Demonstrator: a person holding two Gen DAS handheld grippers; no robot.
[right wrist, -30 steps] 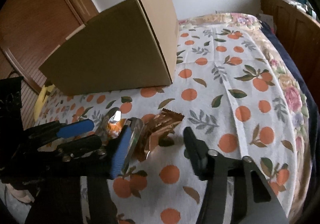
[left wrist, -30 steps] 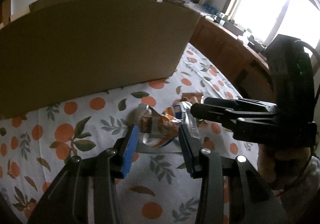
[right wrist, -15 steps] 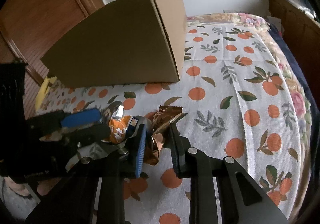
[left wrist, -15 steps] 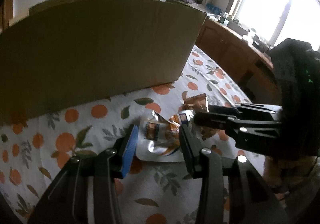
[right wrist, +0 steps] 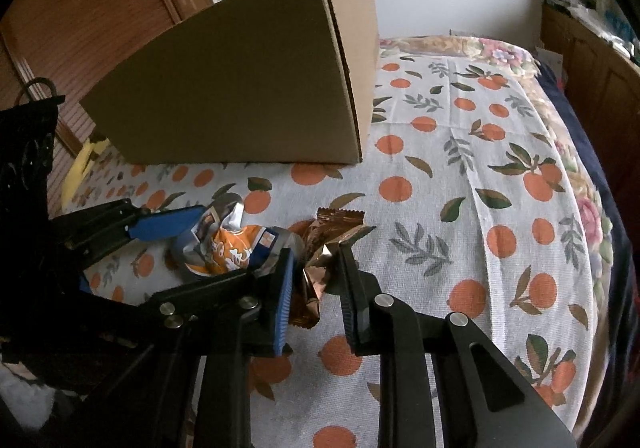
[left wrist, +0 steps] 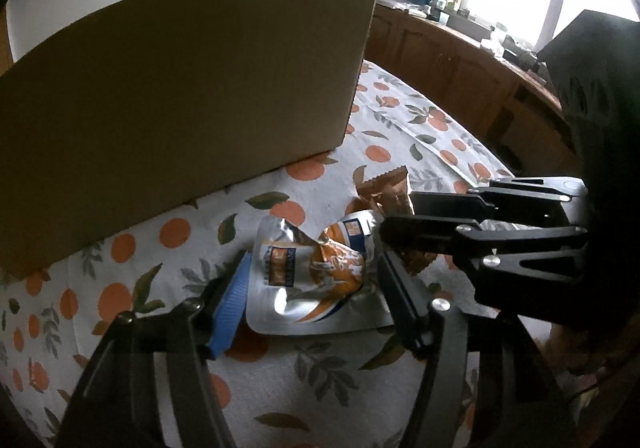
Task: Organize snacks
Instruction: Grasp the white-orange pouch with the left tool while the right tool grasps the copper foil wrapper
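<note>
Silver-and-orange snack pouch (left wrist: 316, 276) — crumpled foil with an orange printed centre and a small blue-edged label, lying flat on the orange-print bedspread (right wrist: 460, 207), its top edge puckered upward. Copper-brown snack wrapper (right wrist: 320, 248) — glossy, with a serrated far end, lying creased just right of the pouch and touching it; its near part stands pinched up off the cloth. Cardboard box (right wrist: 248, 87) — plain brown, standing on the bedspread beyond both snacks, apart from them, its long side facing near and its far top edge showing a small notch.
</note>
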